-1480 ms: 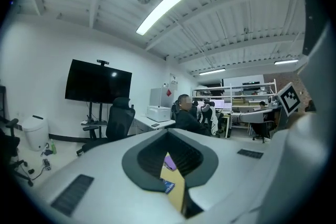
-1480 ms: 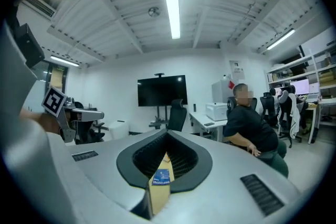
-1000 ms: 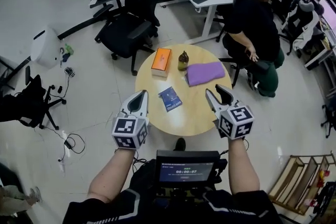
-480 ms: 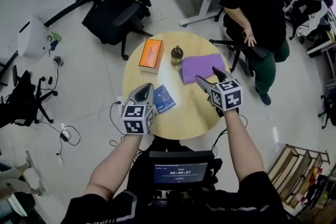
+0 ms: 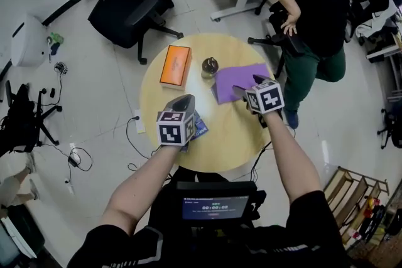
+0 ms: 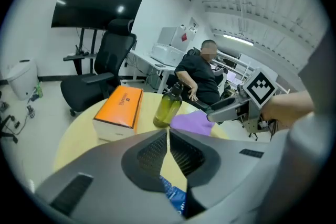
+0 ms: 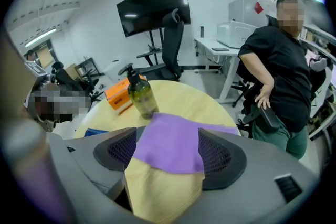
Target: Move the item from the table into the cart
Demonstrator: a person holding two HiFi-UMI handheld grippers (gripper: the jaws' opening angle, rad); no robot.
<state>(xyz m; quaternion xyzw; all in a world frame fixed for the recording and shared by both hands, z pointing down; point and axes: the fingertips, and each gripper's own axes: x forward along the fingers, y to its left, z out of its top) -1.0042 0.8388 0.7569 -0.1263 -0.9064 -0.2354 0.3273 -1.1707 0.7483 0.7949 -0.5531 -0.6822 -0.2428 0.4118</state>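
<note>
Both grippers have come down and forward since a second ago, from near the table's close edge to over its middle, and the head camera now looks more steeply down on the round pale wooden table (image 5: pixel 229 144).

The right gripper (image 5: pixel 247 85) has just been opening its jaws. They now stand wide apart, with the near edge of the flat purple cloth (image 5: pixel 229 81) lying in the gap between them. In the right gripper view the cloth (image 7: pixel 170 141) runs from one finger to the other and on past the tips, but the pads do not press on it, and bare tabletop shows between the fingers on the near side. Just beyond the cloth, ahead and a little left of these fingertips, stands the olive-green pump bottle (image 7: pixel 140 96), upright. The orange rectangular box (image 7: pixel 116 93) lies flat behind it.

The left gripper (image 5: pixel 184 99) has its jaws together, the tips meeting with nothing held. Beneath its fingers, towards their base, lies the small blue packet (image 6: pixel 176 199), flat on the table. Ahead and left of the fingertips is the orange box (image 6: pixel 119 110). Straight ahead is the bottle (image 6: pixel 168 107), with the purple cloth (image 6: pixel 191 122) to its right. Past that cloth, the open right gripper (image 6: pixel 215 113) shows.

Beyond the table a person in a black top (image 5: pixel 314 3) sits on a chair.
</note>
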